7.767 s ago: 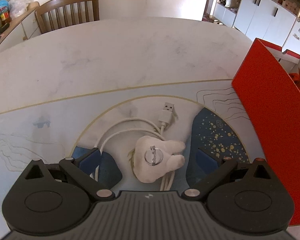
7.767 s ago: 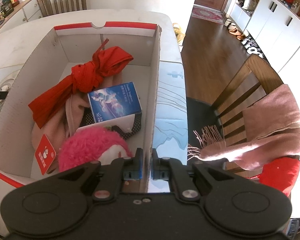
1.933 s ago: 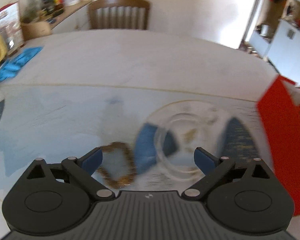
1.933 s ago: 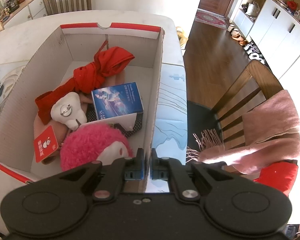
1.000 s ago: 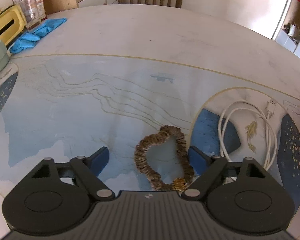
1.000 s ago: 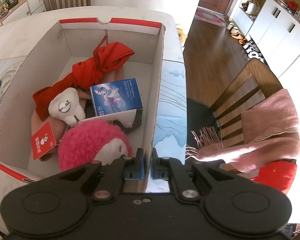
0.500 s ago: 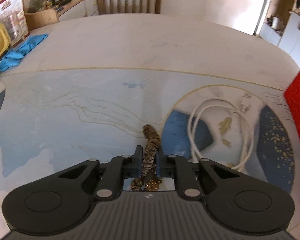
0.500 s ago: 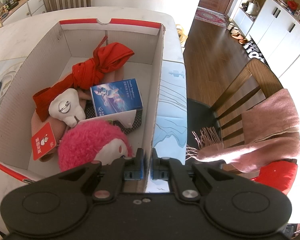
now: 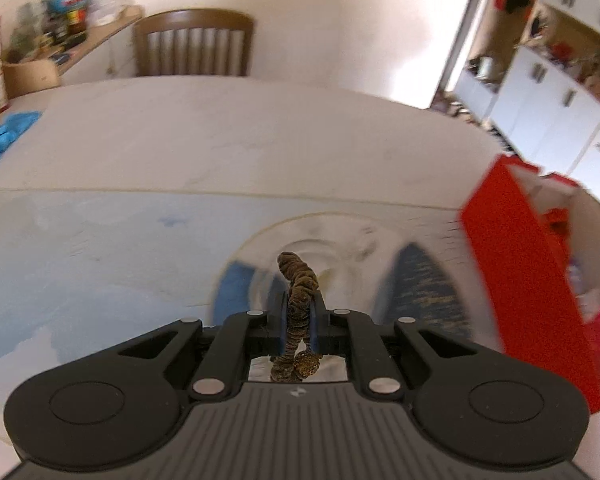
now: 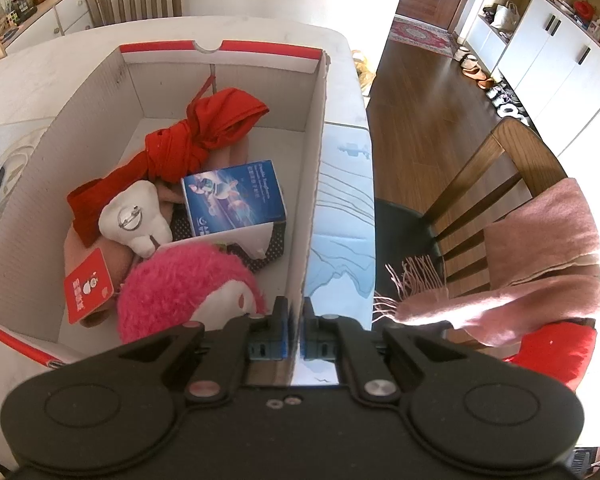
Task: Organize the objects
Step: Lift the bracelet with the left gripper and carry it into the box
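Left wrist view: the left gripper [image 9: 299, 312] has its blue pads pinched on a brown scrunchie [image 9: 298, 280], squashed flat between them. One end of the loop sticks up past the fingertips, and the other hangs below the pads with a glittery gold bit on it. The picture is smeared, so the table [image 9: 228, 136] under the gripper reads only as a pale marble top with a light blue mat [image 9: 80, 248] carrying a round pattern. I cannot tell whether the scrunchie touches the mat at all, though it looks clear of it. The red outer wall of the cardboard box [image 9: 516, 280] stands by the table's right edge.

Right wrist view: the right gripper [image 10: 295, 334] has its fingers pressed onto the box's right wall [image 10: 314, 200], clamping the rim at the near right corner. Inside the box lie a knotted red cloth [image 10: 192, 144] toward the far wall, a blue carton [image 10: 234, 196] in the middle, a white plush piece with a metal pin [image 10: 134, 220] just left of it, and a pink fuzzy toy [image 10: 188, 292] with a red tag [image 10: 88, 286] at the near wall. A white cable [image 10: 12, 160] lies on the table outside the box's left wall.
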